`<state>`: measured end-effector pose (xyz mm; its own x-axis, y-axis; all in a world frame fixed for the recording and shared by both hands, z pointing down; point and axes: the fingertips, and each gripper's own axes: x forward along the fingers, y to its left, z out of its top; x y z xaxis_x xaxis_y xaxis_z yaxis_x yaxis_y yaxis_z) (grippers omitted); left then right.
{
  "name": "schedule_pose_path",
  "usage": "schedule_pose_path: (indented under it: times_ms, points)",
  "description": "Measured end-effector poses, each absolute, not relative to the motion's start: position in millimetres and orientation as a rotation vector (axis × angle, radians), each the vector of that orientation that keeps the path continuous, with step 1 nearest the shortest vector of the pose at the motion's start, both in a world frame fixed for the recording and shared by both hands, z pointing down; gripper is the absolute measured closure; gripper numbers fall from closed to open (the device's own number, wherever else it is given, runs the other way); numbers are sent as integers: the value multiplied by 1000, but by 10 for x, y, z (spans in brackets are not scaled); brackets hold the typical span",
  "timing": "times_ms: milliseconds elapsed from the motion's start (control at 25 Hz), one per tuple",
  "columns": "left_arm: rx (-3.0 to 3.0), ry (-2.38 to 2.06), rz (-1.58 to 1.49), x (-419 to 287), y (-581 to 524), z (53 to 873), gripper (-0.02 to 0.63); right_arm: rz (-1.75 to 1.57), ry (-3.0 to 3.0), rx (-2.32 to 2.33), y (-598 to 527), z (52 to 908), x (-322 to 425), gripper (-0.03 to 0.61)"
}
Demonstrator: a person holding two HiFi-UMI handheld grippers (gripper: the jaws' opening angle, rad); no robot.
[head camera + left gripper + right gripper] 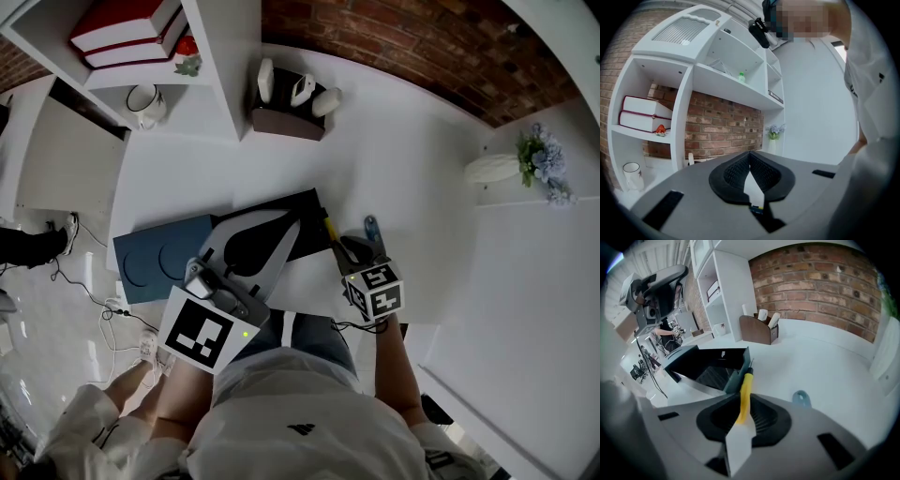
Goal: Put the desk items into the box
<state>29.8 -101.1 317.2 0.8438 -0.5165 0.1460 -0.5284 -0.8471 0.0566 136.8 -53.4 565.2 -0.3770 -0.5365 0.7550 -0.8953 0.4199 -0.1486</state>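
Between your right tongs (pixel 743 401), a little apart and not squeezing yet, lies the yellow pen (pixel 745 383), not yet in the box (pixel 717 356) just ahead; your left tongs (pixel 750 157) are closed, empty.

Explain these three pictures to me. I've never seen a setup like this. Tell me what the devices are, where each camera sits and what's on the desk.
There is no robot here: a person holds a hand-operated gripper in each hand. The head view looks down from a camera on the person's head. The other two views come from cameras riding on each gripper, looking along its jaws. The left gripper is shut and empty, above an open black box on the white desk. The right gripper points down at a yellow pen-like tool lying between its jaws, which look parted rather than clamped. Beside it lies a small blue item. Farther back are a brown organiser, a mug and a vase of flowers.
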Motion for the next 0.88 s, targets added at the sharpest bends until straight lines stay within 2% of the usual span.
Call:
schedule_pose_path:
  times_ms: [240,640,880]
  points:
    - [2904,-847,200,260,-1029,3211,601,786,-2058,1132,-503,5659,1349,509]
    - [2902,-860,189,267,-1033,3213,601,799,-2016,1049,-414,5808,1273,468]
    - [2911,-853,193,300,-999,3206,601,878,-2000,1193,-447,5798,1379,493]
